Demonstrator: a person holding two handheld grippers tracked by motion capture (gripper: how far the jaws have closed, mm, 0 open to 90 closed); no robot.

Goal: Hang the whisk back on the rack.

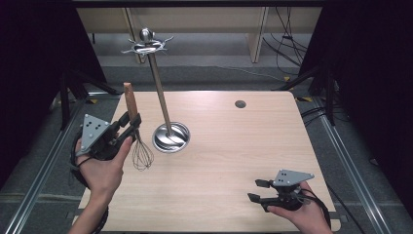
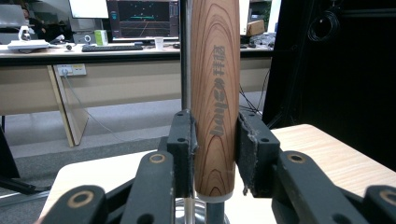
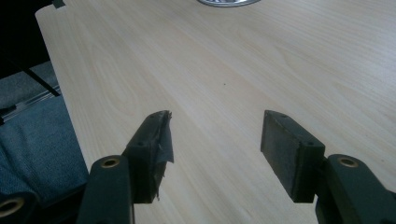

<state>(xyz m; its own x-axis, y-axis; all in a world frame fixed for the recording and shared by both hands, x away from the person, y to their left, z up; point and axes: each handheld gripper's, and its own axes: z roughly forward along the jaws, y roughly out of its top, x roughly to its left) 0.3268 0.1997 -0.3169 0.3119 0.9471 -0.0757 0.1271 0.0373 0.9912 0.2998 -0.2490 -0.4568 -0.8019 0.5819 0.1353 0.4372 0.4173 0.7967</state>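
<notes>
A whisk (image 1: 137,131) with a wooden handle (image 2: 215,93) and a wire head (image 1: 142,155) hangs upright over the table's left side. My left gripper (image 1: 131,122) is shut on the lower part of that handle, wire head pointing down. A metal utensil stand (image 1: 160,87) with a round base (image 1: 171,137) and hooks on top (image 1: 146,45) rises just right of the whisk; its pole (image 2: 185,56) shows behind the handle. My right gripper (image 1: 257,190) rests low near the table's front right, open, nothing between its pads (image 3: 292,154).
The light wooden table (image 1: 234,146) has a small dark hole (image 1: 240,104) near its far edge. Black curtains flank both sides, cables lie on the floor beyond. The stand's base edge (image 3: 228,2) shows far ahead of the right gripper.
</notes>
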